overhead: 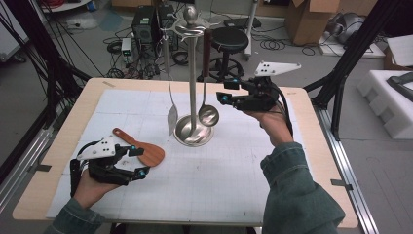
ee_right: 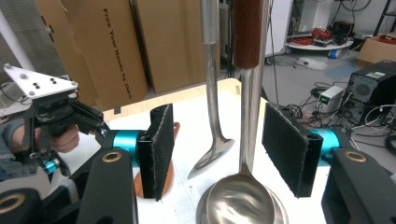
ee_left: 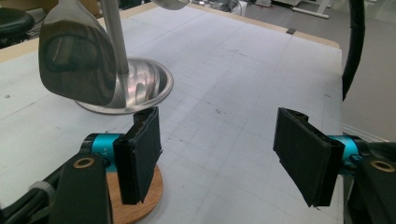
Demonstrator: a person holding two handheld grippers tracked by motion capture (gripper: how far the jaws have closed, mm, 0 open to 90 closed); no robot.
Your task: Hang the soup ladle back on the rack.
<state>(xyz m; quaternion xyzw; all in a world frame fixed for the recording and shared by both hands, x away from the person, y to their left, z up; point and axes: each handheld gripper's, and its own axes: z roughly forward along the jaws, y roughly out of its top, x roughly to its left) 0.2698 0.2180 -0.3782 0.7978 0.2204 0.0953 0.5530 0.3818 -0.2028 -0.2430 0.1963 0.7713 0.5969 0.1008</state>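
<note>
The brown-handled steel ladle (overhead: 208, 92) is hung from the polished steel utensil stand (overhead: 191, 73) at the far middle of the table, beside a hanging steel slotted turner (overhead: 171, 105). The right gripper (overhead: 225, 92) is held released, its jaws apart on either side of the ladle's stem without pressing it. A sideways brush could set the ladle swinging or unhook it. The left gripper (overhead: 139, 162) is held open and empty over the flat wooden spatula (overhead: 141, 147) at the near left; that spatula could be nudged.
</note>
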